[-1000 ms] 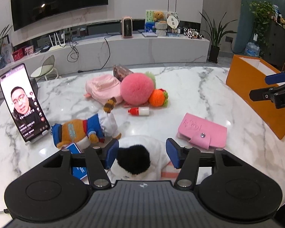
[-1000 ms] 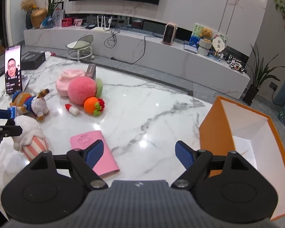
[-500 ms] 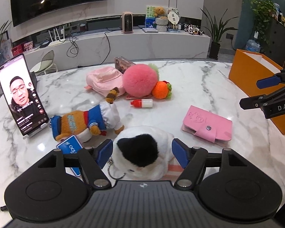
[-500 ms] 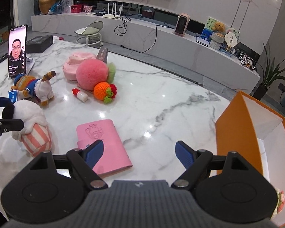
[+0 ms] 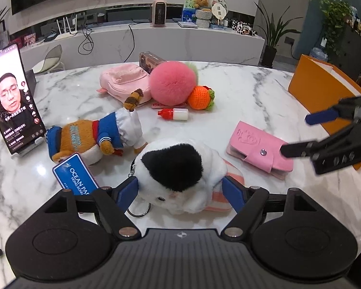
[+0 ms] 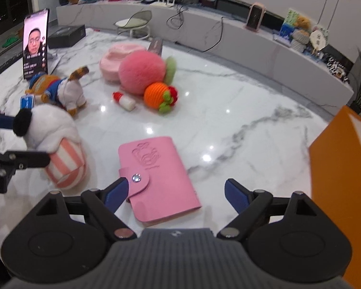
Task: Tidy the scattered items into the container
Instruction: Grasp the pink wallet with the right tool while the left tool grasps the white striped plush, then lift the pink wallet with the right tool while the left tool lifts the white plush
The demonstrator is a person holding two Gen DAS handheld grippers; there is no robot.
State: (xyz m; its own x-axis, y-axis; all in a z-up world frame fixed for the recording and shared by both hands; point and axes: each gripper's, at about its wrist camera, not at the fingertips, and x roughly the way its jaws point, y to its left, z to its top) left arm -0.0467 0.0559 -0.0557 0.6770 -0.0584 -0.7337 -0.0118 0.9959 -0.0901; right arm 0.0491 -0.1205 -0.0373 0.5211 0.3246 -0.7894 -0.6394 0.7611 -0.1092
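My left gripper [image 5: 180,191] is open, its jaws on either side of a white plush with a black ear and a pink-striped base [image 5: 180,166], which lies on the marble table [image 5: 252,96]; it also shows in the right wrist view [image 6: 53,139]. My right gripper [image 6: 174,191] is open, low over a pink wallet [image 6: 154,175], also visible in the left wrist view [image 5: 260,147]. The orange box [image 6: 341,168] stands at the right. Scattered farther back are a dog plush [image 5: 96,137], a pink fluffy ball [image 5: 172,84], an orange crochet fruit [image 5: 201,97] and a small bottle [image 5: 174,114].
A phone on a stand [image 5: 12,106] plays a video at the table's left. A pink pouch [image 5: 125,80] and a dark box [image 5: 151,60] lie behind the ball. A blue tag [image 5: 75,175] hangs off the dog plush. A black box [image 6: 65,36] sits far left.
My left gripper has moved forward so the white plush now sits between its open jaws. My right gripper has swung left and down over the pink wallet, away from the orange box.
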